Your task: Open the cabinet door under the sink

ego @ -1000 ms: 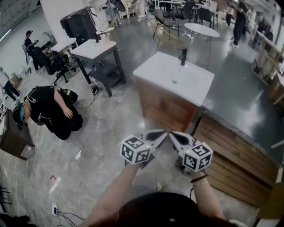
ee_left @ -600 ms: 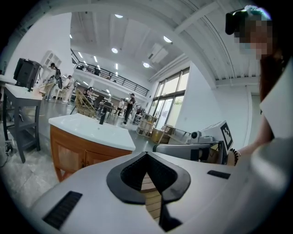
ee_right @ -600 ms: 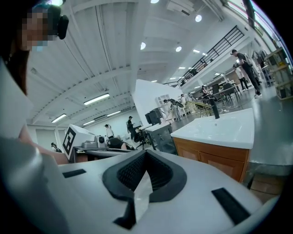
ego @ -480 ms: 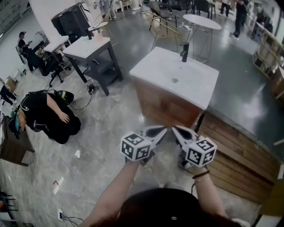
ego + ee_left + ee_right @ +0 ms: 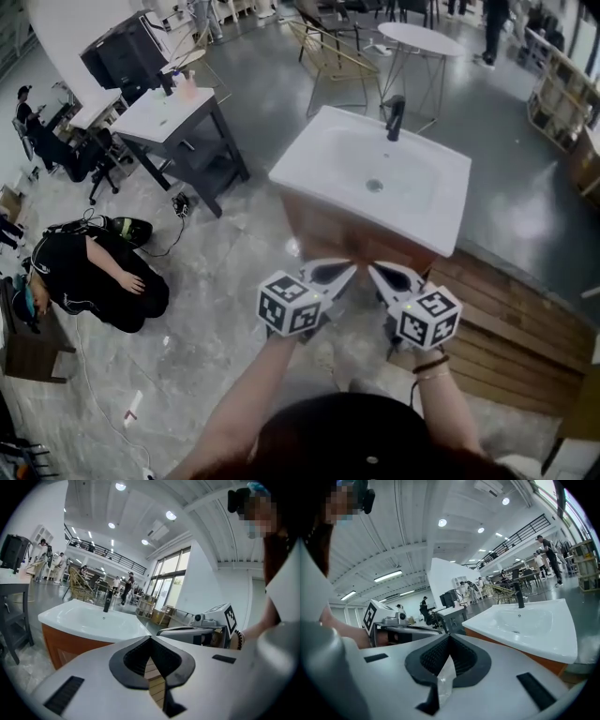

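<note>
- Head view: the left gripper [image 5: 348,269] and right gripper [image 5: 374,271] are held side by side at chest height. Both have their jaws closed on nothing, tips nearly touching each other.
- The tips aim at the cabinet [image 5: 342,236], which stands just beyond them under the white sink [image 5: 448,223], with a black tap [image 5: 395,116] at the back. They are near the wooden front but not touching it.
- From this steep angle I cannot make out a door seam, handle or knob.
- Left gripper view: the left gripper [image 5: 150,638] has its pads pressed together, with only floor showing past them. The cabinet's [image 5: 64,644] orange-brown face sits low on the left, below the sink's overhanging rim.
- Right gripper view: the right gripper [image 5: 449,637] has its jaws closed and empty. The sink [image 5: 555,641] fills the right, with a thin strip of cabinet [image 5: 543,662] beneath it.
- Judgement: the door is probably a stiff, fairly light hinged panel that swings easily. Its smooth veneer could slip from the pads.
- The best hold is likely its free edge or the top lip under the rim, pinched with opened jaws or hooked with a tip.
</note>
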A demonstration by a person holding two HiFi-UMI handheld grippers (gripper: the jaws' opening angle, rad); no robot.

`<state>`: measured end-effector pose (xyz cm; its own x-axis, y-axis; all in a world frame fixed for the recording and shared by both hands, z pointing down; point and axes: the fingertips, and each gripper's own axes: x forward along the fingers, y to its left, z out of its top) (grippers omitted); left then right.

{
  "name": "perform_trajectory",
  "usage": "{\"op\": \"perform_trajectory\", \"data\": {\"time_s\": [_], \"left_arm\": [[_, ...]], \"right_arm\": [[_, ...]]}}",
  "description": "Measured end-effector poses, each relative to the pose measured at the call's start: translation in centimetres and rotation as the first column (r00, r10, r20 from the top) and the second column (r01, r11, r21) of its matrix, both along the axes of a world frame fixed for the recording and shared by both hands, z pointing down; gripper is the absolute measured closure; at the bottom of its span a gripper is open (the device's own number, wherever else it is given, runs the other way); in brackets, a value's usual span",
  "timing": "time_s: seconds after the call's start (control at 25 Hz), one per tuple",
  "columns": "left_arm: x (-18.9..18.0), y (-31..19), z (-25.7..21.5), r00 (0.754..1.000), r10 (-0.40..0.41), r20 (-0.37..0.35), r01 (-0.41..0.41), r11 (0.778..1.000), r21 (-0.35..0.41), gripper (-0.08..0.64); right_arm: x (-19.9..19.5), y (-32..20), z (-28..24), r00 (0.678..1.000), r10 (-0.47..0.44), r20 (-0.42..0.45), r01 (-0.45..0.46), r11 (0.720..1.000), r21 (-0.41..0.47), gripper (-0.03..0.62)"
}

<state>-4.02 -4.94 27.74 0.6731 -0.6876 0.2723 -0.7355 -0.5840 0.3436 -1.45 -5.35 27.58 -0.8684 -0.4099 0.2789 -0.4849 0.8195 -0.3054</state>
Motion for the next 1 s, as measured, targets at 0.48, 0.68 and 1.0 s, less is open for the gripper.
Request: {"op": "perform_trajectory", "data": {"time_s": [0.48,0.68,1.0], "left_arm": [[-2.7,-4.6,1.8,0.997,0.083,-0.008,-0.083,0.996,-0.032,0.551],[-3.2,-4.9,2.7,0.996,0.087,-0.014,-0.087,0.995,-0.052,0.551],[-2.4,-5.7,4.5,0.997,0.081,-0.017,-0.082,0.993,-0.085,0.551]], "right_arm": [[-2.8,-4.1,1.7,0.996,0.083,-0.014,-0.083,0.996,-0.03,0.595],[-3.5,-4.4,2.7,0.996,0.087,-0.012,-0.088,0.995,-0.05,0.595],[-2.4,-5.3,4.1,0.996,0.083,-0.026,-0.085,0.992,-0.098,0.595]]}}
